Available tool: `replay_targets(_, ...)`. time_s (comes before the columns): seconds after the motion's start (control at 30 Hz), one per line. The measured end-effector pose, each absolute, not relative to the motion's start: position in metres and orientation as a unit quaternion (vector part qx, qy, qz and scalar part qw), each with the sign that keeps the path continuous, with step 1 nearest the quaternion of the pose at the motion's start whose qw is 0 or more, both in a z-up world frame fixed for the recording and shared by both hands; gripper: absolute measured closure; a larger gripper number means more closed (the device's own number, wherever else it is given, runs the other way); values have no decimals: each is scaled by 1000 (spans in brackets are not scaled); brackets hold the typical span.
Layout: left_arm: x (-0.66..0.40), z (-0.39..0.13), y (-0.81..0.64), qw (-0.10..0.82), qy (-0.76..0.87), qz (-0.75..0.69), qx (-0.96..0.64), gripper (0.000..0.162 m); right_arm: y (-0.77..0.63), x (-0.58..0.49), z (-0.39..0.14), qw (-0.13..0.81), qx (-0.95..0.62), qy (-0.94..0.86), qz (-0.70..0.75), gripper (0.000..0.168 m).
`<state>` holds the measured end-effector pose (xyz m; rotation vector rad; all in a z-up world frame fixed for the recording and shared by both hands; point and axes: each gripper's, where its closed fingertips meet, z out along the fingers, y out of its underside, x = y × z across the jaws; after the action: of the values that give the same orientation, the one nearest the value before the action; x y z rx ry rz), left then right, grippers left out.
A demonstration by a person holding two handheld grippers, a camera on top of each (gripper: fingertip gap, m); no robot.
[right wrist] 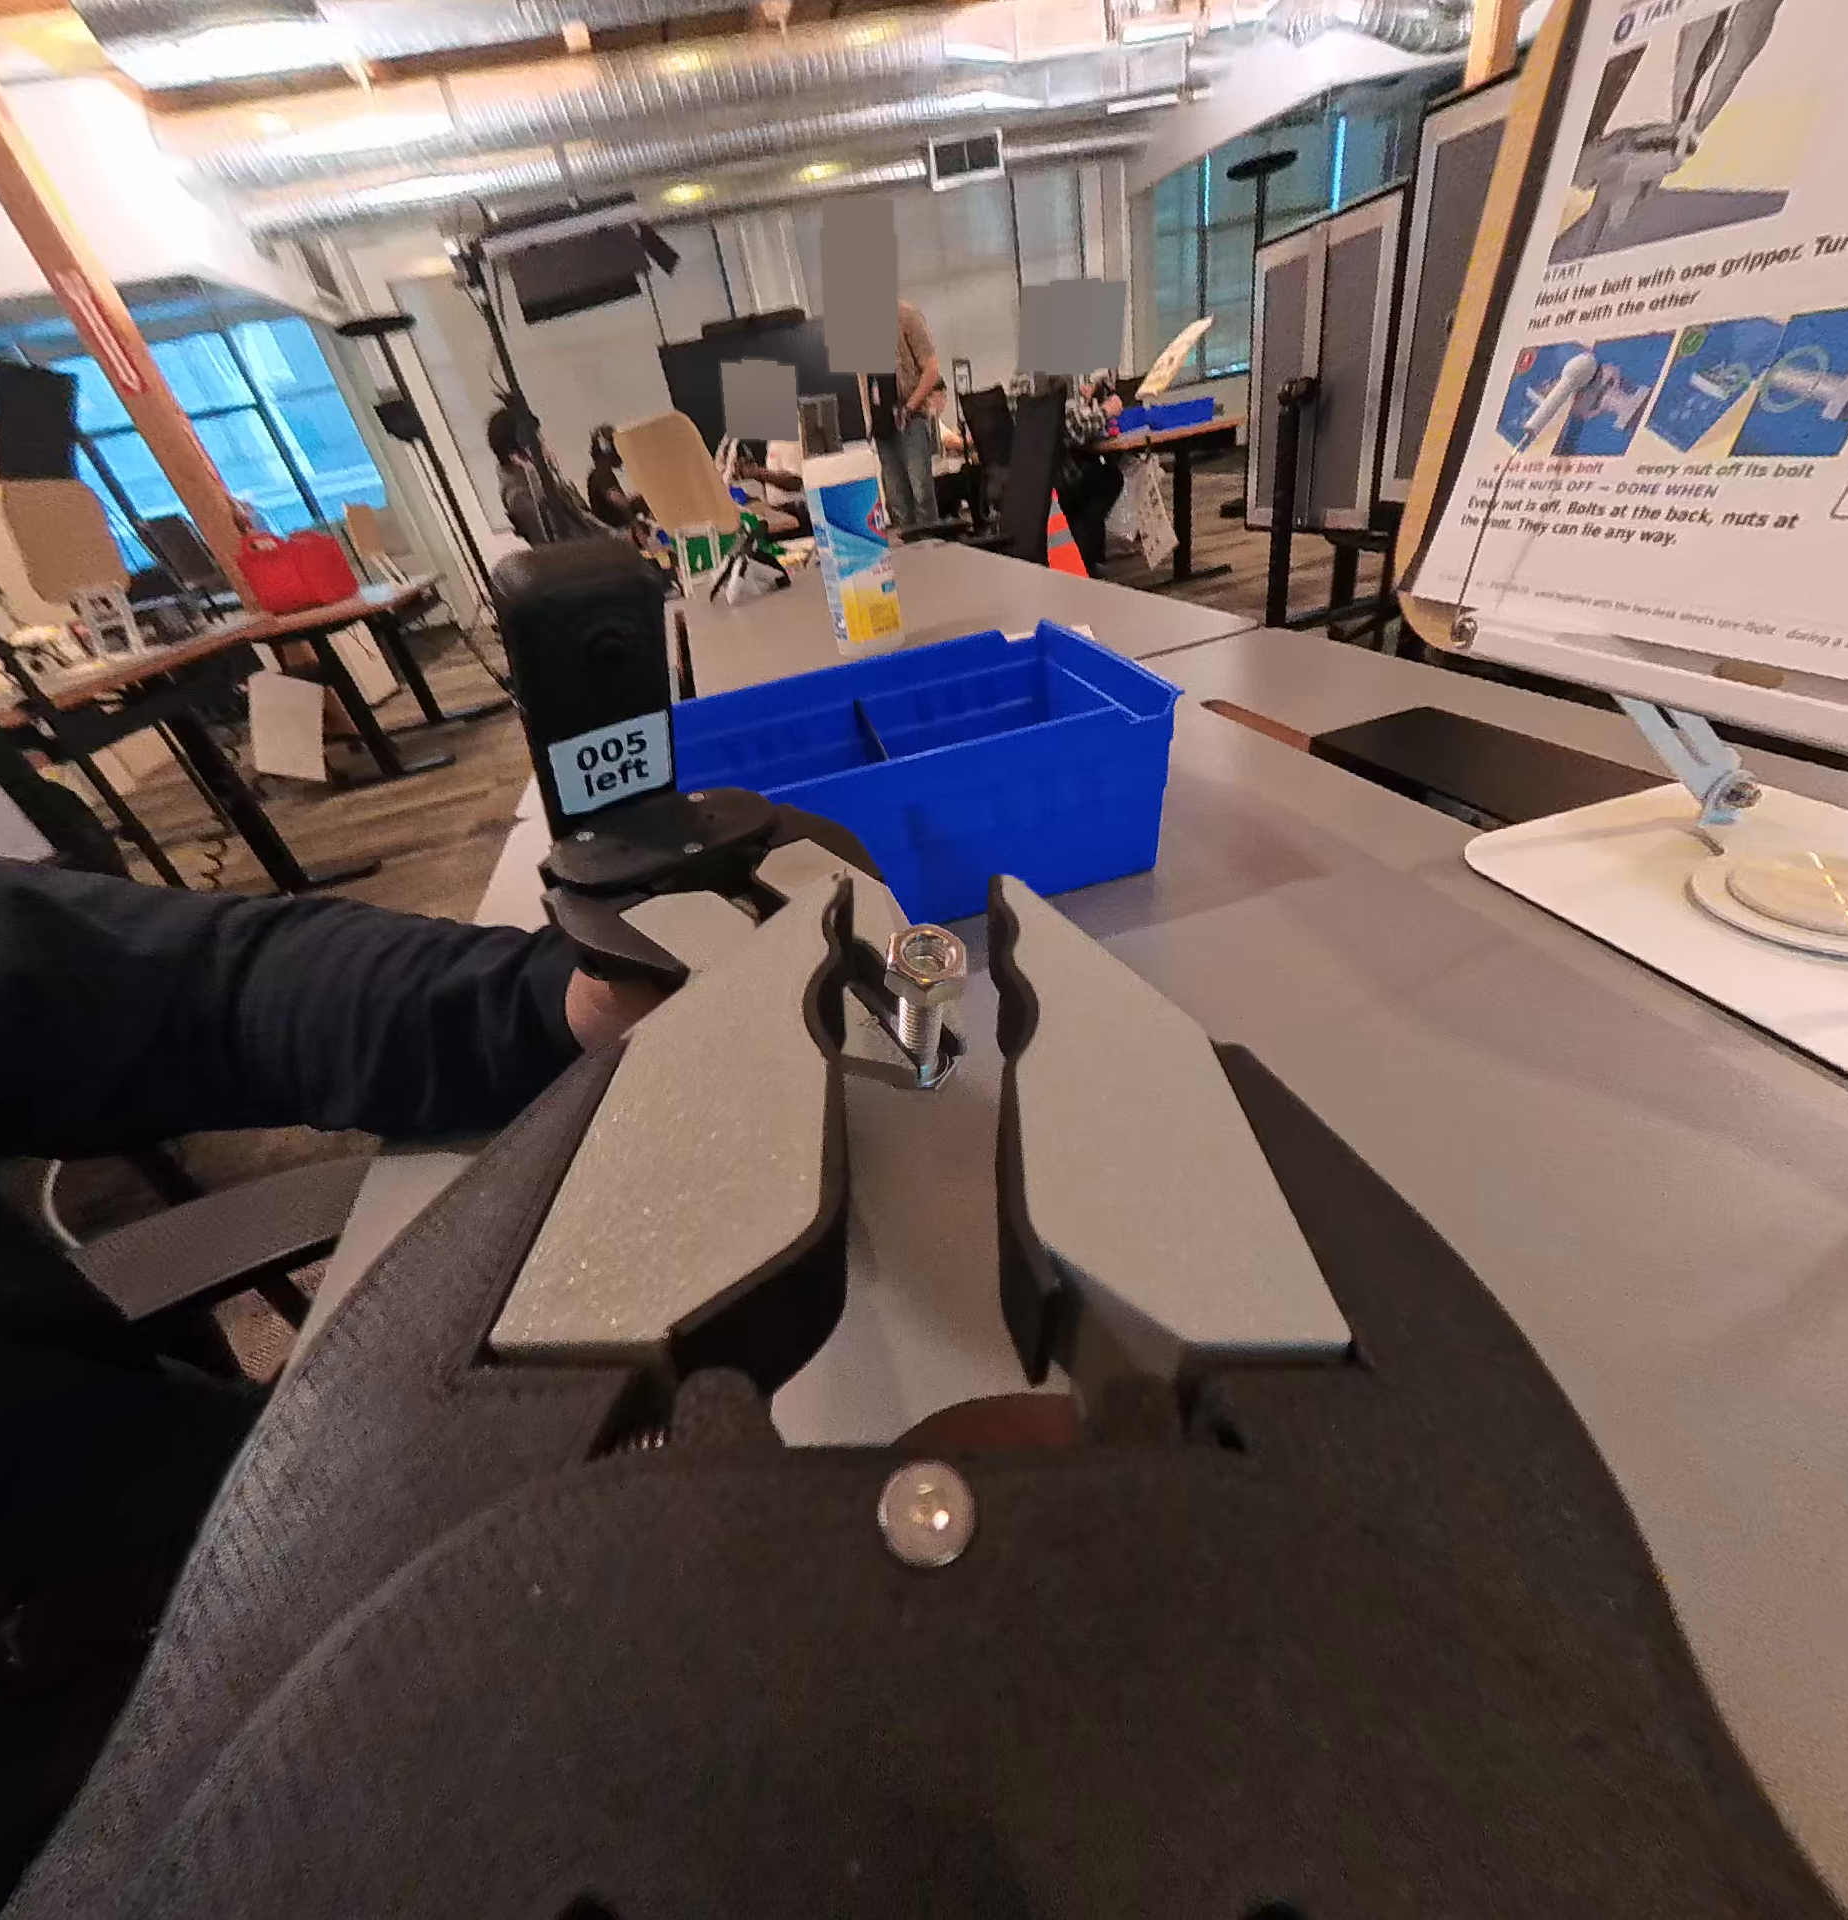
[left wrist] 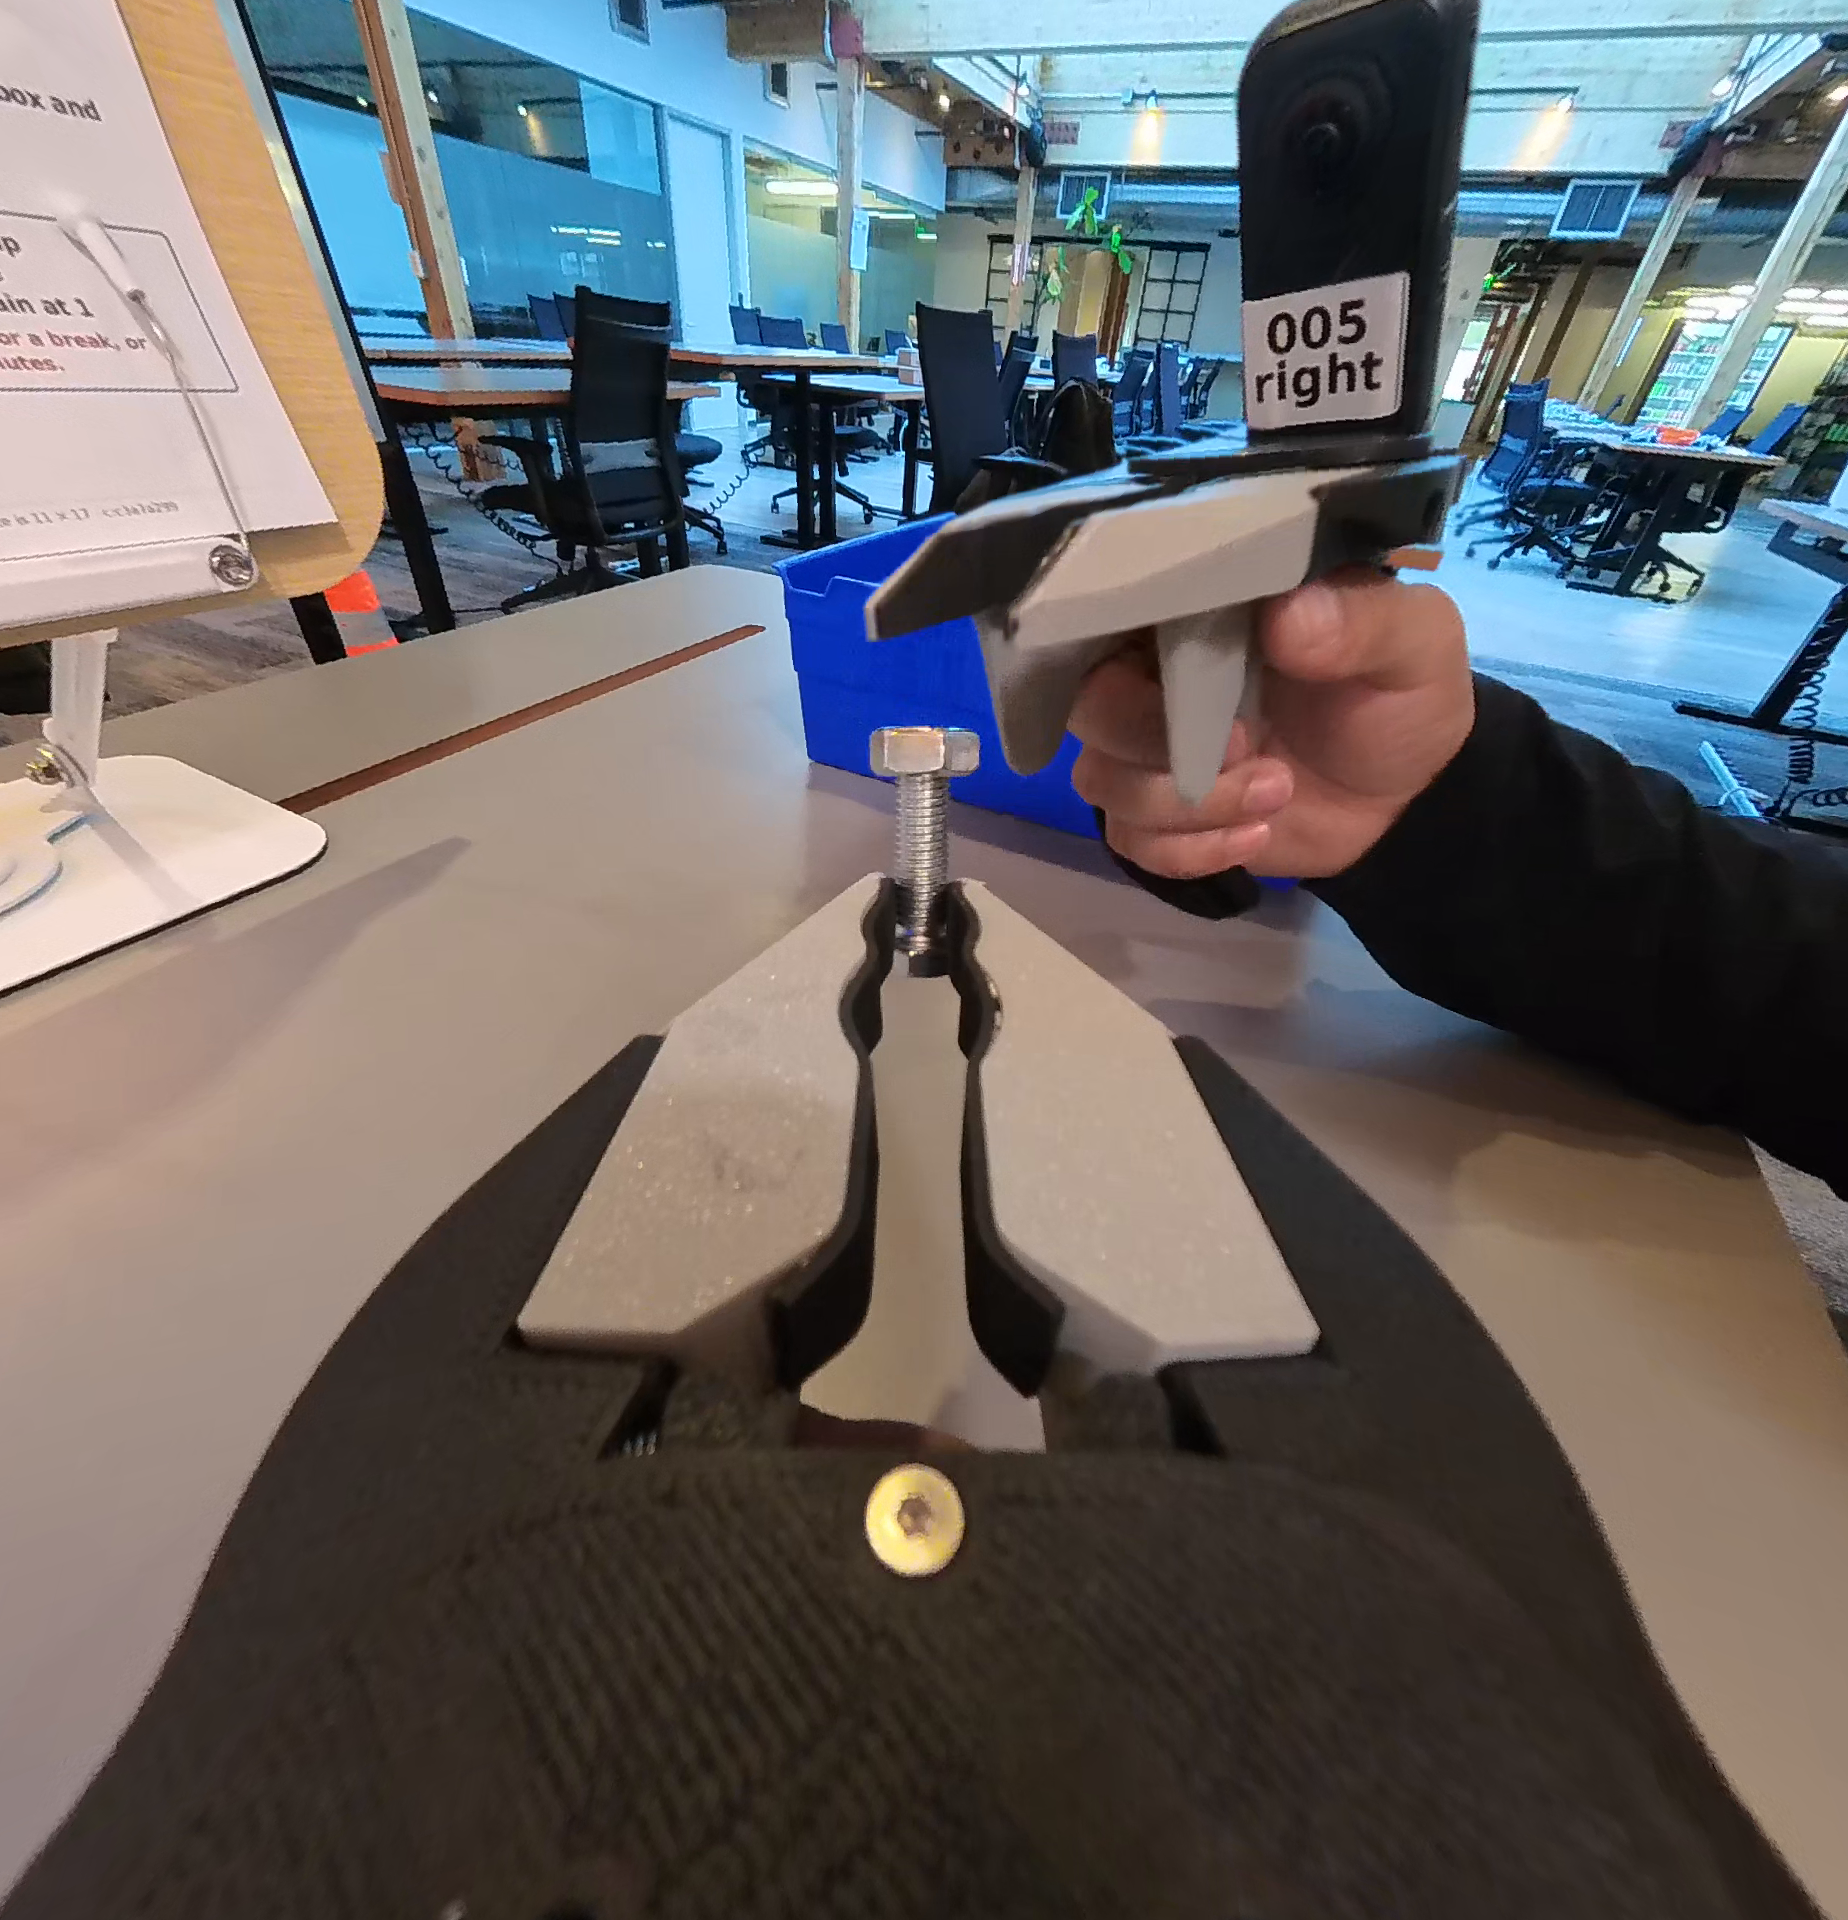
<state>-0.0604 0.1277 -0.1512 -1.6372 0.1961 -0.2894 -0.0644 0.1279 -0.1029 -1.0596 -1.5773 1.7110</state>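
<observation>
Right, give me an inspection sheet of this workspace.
Surface: grey table, seam slot across it.
Things in hand: bolt, upright, hex top.
Clutter: blue bin with divider; instruction board on white stand.
Grippers: left gripper shut on bolt's thread; right gripper open, fingers flanking the bolt, not touching.
Cables: coiled cord under a far desk.
Surroundings: office chairs, desks, distant people, wipes canister.
</observation>
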Motion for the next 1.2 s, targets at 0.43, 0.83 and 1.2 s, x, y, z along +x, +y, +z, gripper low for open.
replay_targets(0.43, -55, -142, 124, 683, 94, -151, -708, 155, 114, -66, -110, 272, -387, -610, 636, 139)
replay_targets(0.83, -56, -144, 125, 681, 91, -147, -712, 155, 119, -70, -114, 270, -406, -606, 629, 154)
replay_targets(1.2, -59, -150, 127, 670, 86, -138, -724, 155, 121, -71, -120, 306, -406, -635, 581, 155)
